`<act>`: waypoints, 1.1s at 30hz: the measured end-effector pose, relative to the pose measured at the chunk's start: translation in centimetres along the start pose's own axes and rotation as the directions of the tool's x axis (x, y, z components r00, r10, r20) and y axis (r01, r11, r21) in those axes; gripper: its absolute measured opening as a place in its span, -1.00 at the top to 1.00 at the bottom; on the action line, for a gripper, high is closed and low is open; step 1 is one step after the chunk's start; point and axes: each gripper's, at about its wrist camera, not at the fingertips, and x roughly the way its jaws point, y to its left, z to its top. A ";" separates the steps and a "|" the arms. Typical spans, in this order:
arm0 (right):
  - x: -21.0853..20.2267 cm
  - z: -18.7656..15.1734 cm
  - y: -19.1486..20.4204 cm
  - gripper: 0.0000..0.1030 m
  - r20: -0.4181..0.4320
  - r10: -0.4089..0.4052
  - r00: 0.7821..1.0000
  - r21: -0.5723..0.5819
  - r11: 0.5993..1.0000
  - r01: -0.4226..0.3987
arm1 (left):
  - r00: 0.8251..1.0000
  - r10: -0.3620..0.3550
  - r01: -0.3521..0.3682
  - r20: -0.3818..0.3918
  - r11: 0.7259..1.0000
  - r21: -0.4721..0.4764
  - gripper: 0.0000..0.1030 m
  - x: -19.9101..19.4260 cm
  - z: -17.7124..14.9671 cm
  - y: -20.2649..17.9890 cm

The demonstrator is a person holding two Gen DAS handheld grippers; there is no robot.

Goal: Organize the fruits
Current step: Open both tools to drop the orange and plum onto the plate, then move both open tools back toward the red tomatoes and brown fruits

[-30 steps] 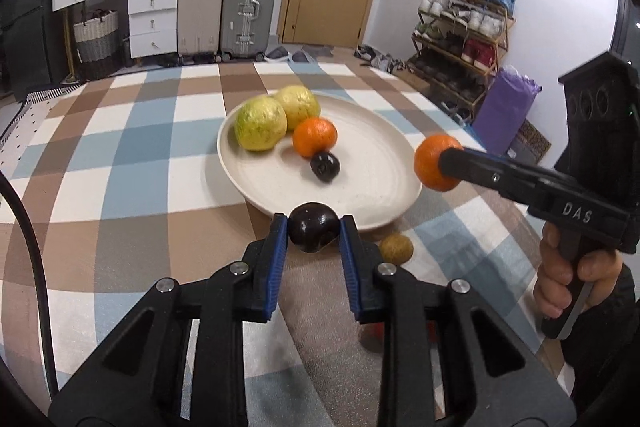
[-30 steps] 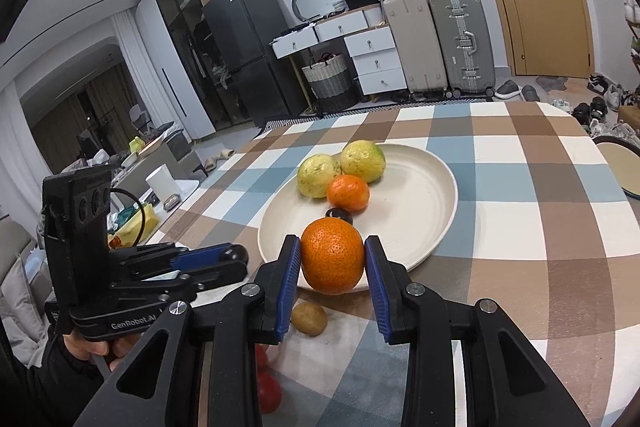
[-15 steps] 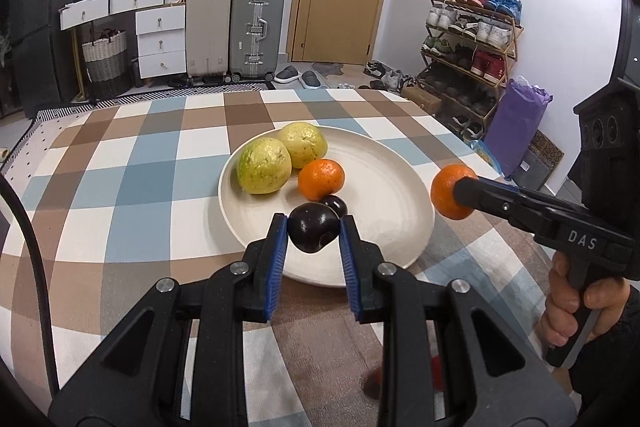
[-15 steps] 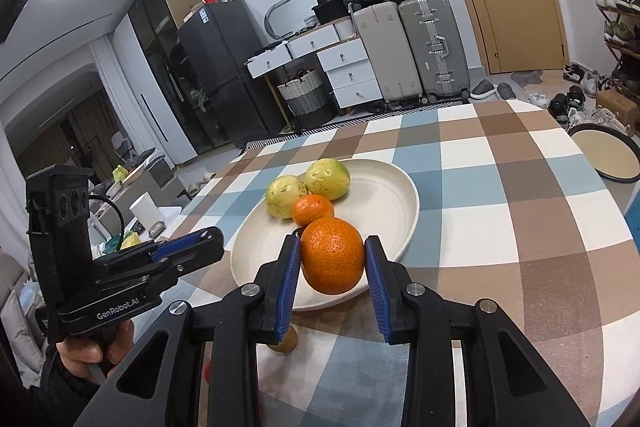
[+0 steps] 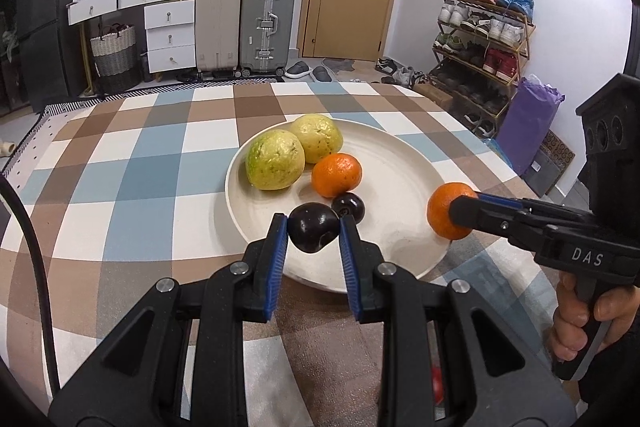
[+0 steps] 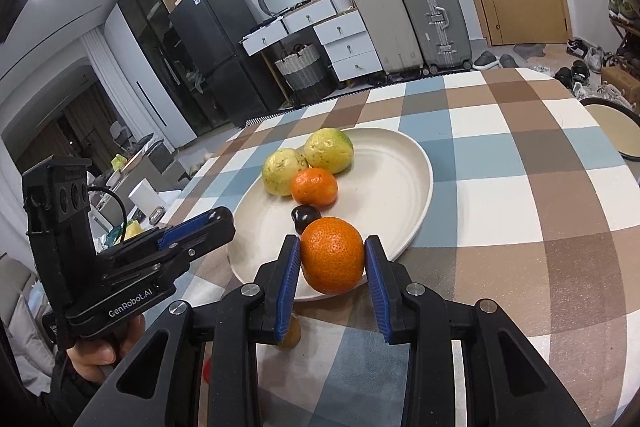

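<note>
A cream plate [image 5: 404, 163] [image 6: 412, 167] on the checked table holds two yellow-green fruits [image 5: 274, 165] [image 6: 328, 151], a small orange [image 5: 337, 174] [image 6: 314, 187] and a dark plum [image 5: 349, 207] [image 6: 305, 215]. My left gripper [image 5: 313, 231] is shut on a second dark plum [image 5: 313, 227], held above the plate's near part. My right gripper [image 6: 332, 261] is shut on an orange [image 6: 332, 261] [image 5: 448, 211] above the plate's near rim; it enters the left wrist view from the right.
A small brown fruit [image 6: 290, 335] and something red [image 5: 437, 383] lie on the table under the grippers, mostly hidden. Another plate [image 6: 612, 127] sits at the table's right edge. Suitcases, drawers and a shoe rack stand beyond the table.
Both grippers moved forward and up over the plate with their fruits. The plum has gone from short of the rim to above the plate's near part; the orange is closer over the rim.
</note>
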 end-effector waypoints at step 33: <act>-1.1 0.0 -0.7 -0.99 0.070 -0.097 0.993 -0.006 0.995 0.098 | 0.999 0.052 -0.052 -0.004 0.998 -0.036 -0.89 -1.3 -1.0 0.9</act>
